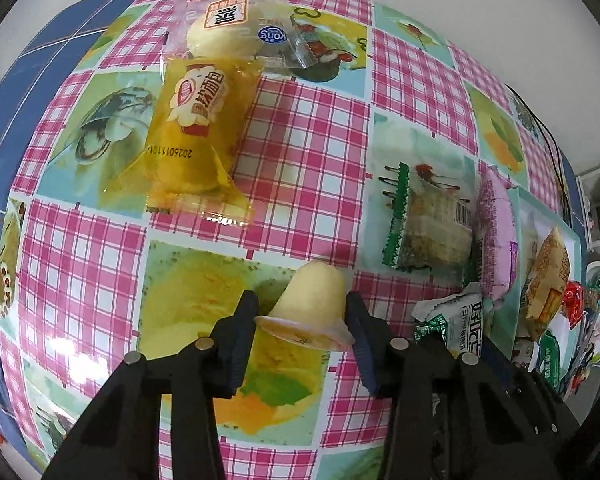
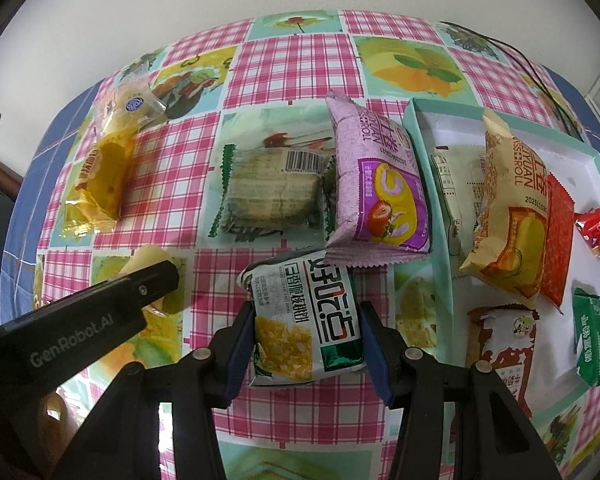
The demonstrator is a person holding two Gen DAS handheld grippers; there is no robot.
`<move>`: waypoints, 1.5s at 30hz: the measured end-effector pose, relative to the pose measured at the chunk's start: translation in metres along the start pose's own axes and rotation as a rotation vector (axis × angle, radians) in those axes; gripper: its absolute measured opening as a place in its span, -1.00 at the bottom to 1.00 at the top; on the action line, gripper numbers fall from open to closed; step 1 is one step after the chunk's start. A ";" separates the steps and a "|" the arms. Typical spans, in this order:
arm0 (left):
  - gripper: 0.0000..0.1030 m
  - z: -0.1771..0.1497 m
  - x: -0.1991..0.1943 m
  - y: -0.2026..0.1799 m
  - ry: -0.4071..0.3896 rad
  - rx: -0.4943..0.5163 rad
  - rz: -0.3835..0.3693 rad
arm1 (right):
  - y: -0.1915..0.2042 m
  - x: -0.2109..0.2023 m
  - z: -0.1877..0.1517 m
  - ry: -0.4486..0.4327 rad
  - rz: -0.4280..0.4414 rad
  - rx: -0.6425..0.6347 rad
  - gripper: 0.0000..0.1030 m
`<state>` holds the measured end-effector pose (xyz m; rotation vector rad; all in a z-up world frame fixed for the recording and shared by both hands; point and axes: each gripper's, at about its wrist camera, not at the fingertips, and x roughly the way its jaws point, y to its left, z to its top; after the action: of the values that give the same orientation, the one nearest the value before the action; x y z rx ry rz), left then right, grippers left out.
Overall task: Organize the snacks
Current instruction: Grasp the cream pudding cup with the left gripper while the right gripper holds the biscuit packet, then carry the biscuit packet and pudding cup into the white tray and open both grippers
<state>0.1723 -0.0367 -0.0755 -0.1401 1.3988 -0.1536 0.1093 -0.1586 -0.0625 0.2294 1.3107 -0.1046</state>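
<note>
With the jelly cup [image 1: 314,300] pinched on its side by the left gripper [image 1: 302,312] and the green-and-white packet [image 2: 304,320] clamped in the right gripper [image 2: 304,320], both should be lifted level and carried to the box [image 2: 436,200].

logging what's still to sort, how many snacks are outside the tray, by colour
yellow pack: 1
purple pack: 1
clear pack with green edges: 1
clear pack with blue logo: 1
white and green pack: 1
pale yellow jelly cup: 1
total: 6
</note>
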 end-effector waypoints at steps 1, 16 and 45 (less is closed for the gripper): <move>-0.11 -0.003 -0.004 0.003 0.000 -0.002 0.000 | 0.003 0.003 0.002 0.001 -0.002 0.001 0.03; -0.11 -0.006 -0.055 0.005 -0.106 -0.023 -0.018 | -0.004 -0.016 0.006 -0.004 0.030 0.036 0.02; -0.11 -0.013 -0.112 -0.051 -0.258 0.037 -0.062 | -0.058 -0.086 0.021 -0.123 0.088 0.133 0.02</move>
<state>0.1395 -0.0657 0.0408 -0.1672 1.1341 -0.2054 0.0951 -0.2243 0.0196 0.3879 1.1709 -0.1300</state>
